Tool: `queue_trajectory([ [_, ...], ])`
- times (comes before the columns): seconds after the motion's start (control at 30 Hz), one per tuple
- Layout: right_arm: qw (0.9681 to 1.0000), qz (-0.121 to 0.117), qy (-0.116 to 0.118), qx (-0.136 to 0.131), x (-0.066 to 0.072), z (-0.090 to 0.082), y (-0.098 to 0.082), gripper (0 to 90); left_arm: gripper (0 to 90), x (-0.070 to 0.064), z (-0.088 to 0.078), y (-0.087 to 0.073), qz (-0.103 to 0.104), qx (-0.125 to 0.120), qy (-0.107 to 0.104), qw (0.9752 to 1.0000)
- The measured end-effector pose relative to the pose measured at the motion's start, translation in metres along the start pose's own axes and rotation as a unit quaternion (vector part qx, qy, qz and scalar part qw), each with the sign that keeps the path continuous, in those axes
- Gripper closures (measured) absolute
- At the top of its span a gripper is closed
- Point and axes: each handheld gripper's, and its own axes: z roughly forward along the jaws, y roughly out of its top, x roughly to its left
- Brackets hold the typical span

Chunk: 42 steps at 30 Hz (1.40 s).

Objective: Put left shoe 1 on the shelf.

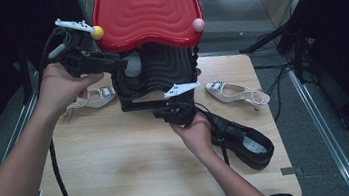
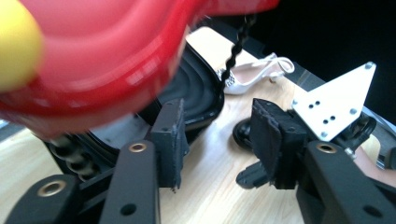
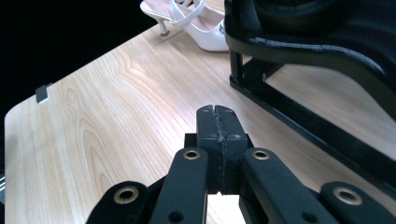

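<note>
Two grippers worked at the black stand on the tabletop: the left gripper with jaws apart and empty, the right gripper with jaws together.

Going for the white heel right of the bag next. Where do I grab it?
Probably take the white shoe across its narrow waist, between jewelled toe and slingback strap, from above with the right gripper, whose shut jaws must open first. It seems to stand on its sole; the strap looks too thin.
</note>
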Motion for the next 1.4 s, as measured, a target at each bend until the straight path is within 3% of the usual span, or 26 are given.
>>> queue_trajectory([
  [0.07,0.9999,-0.005,-0.012,-0.001,0.002,-0.001,-0.003,90.0,54.3,0.000,0.002,-0.003,0.002,0.004,0.000,1.0000],
  [0.1,0.9990,-0.018,-0.042,-0.004,0.005,-0.002,-0.006,90.0,54.0,-0.001,0.004,-0.007,0.000,0.006,-0.003,1.0000],
  [0.13,0.9984,-0.024,-0.049,-0.011,0.007,-0.004,-0.009,90.0,53.9,-0.001,0.005,-0.011,0.000,0.005,-0.005,1.0000],
  [0.2,0.9998,0.007,-0.019,0.001,0.004,-0.006,-0.013,90.0,53.9,-0.003,0.008,-0.017,0.002,0.007,-0.010,0.9999],
  [0.43,0.9993,0.029,0.004,0.025,-0.001,-0.020,-0.026,80.3,53.2,-0.004,0.018,-0.039,-0.005,0.009,-0.020,0.9998],
  [0.53,0.9987,0.027,0.020,0.038,-0.003,-0.030,-0.031,76.7,52.2,-0.004,0.024,-0.050,-0.008,0.012,-0.027,0.9995],
  [0.67,0.9994,0.011,0.019,0.027,-0.002,-0.038,-0.033,74.2,50.9,-0.005,0.030,-0.057,-0.007,0.014,-0.029,0.9994],
  [0.77,0.9990,0.004,0.034,0.029,-0.002,-0.047,-0.037,69.7,49.7,-0.006,0.036,-0.066,-0.004,0.022,-0.026,0.9994],
  [0.93,0.9991,-0.021,0.031,0.021,-0.003,-0.057,-0.046,65.6,49.2,-0.008,0.045,-0.079,-0.007,0.027,-0.025,0.9993],
  [1.2,0.9992,-0.003,0.022,0.033,-0.007,-0.072,-0.058,65.9,49.4,-0.010,0.056,-0.096,-0.009,0.033,-0.030,0.9989],
  [1.4,0.9994,0.004,0.001,0.035,-0.013,-0.087,-0.072,64.7,49.7,-0.011,0.068,-0.114,-0.015,0.047,-0.036,0.9981],
])
